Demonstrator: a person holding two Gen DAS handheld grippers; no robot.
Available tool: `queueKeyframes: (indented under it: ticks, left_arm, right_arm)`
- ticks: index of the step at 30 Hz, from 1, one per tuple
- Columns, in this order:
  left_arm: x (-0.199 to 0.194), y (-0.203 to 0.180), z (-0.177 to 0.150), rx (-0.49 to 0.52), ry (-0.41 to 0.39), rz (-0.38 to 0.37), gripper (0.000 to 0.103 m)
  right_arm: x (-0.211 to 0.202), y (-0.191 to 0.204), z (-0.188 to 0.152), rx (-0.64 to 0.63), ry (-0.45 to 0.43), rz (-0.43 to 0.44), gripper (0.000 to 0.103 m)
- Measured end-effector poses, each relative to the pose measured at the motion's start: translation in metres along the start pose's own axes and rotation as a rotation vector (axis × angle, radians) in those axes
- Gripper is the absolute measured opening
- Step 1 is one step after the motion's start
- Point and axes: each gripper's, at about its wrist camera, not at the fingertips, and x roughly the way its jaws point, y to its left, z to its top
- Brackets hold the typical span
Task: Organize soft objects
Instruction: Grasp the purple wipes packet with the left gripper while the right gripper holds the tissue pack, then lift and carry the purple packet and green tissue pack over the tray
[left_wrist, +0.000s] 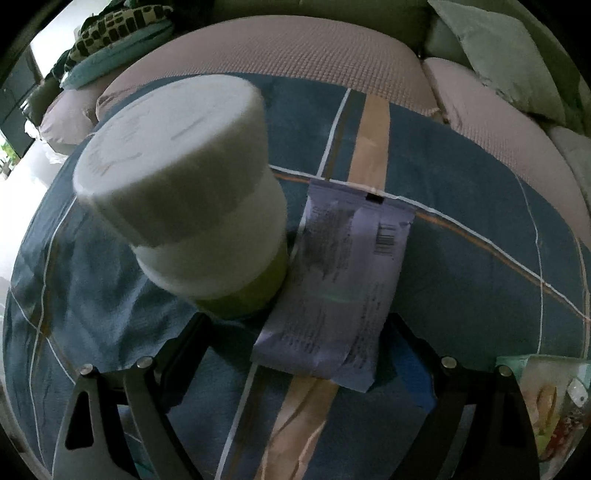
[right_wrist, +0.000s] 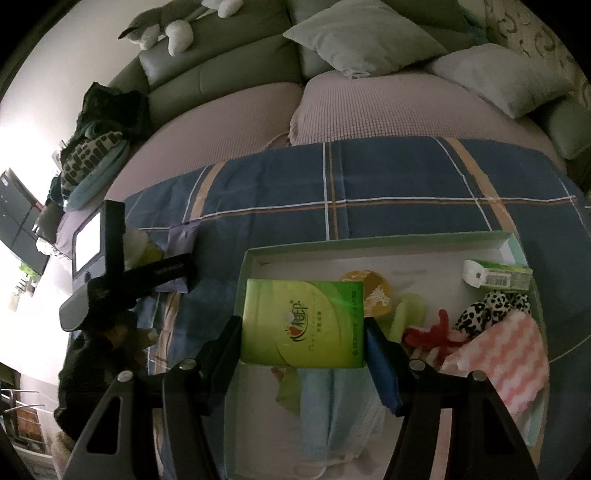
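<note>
While your right tool (right_wrist: 303, 345) clamps the green tissue pack (right_wrist: 301, 323) flat between its two fingers, you hold that pack just above the near-left part of the open green box (right_wrist: 373, 242), so the step in hand looks like setting it down inside. Lower it straight, keeping the pack level, and aim for the bare floor of the box on the side nearest the left wall; the blue cloth (right_wrist: 332, 410) lies directly beneath, so let the pack settle on it rather than push it into a heap. Keep clear of the orange round piece (right_wrist: 373, 291) and the red string toy (right_wrist: 432, 338) just to the right of the pack, and of the pink-and-white cloth (right_wrist: 506, 354) farther along. Release only once the pack rests, then draw back along the fingers so you don't drag it.

Your left tool (left_wrist: 295, 332) stands wide, holding nothing. It hovers over the blue plaid sheet (left_wrist: 461, 177), well left of the box, with the pale purple packet (left_wrist: 340, 280) lying between its fingers and the white-capped green jar (left_wrist: 192, 192) touching the packet's left edge. Judged from here, that packet is the likely next pick; close across its short width and avoid nudging the jar.
</note>
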Motion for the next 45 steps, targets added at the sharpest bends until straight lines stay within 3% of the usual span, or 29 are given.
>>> queueKeyframes:
  ticks: [2, 5, 10, 18, 35, 41, 45]
  left_arm:
    - [-0.001, 0.000, 0.001, -0.005, -0.004, -0.011, 0.084]
    - [-0.005, -0.004, 0.001, 0.001, -0.014, -0.024, 0.067]
    - [-0.007, -0.020, 0.000, 0.055, -0.026, -0.015, 0.061]
    - [-0.020, -0.029, -0.005, 0.091, -0.035, -0.035, 0.060]
    - [-0.087, -0.042, -0.024, 0.127, -0.133, -0.107, 0.060]
    - [-0.122, -0.044, -0.026, 0.109, -0.184, -0.199, 0.060]
    - [-0.140, -0.047, -0.027, 0.115, -0.229, -0.220, 0.060]
  right_arm:
    - [0.001, -0.001, 0.000, 0.003, 0.003, 0.004, 0.067]
    - [0.002, -0.002, 0.001, 0.006, 0.010, 0.005, 0.067]
    - [0.002, -0.001, 0.001, 0.007, 0.016, 0.013, 0.067]
    - [-0.003, -0.002, 0.001, -0.002, 0.001, 0.026, 0.067]
    - [-0.020, -0.024, 0.005, 0.067, -0.042, 0.054, 0.067]
    - [-0.023, -0.028, 0.006, 0.071, -0.048, 0.049, 0.067]
    - [-0.023, -0.029, 0.006, 0.072, -0.049, 0.035, 0.067]
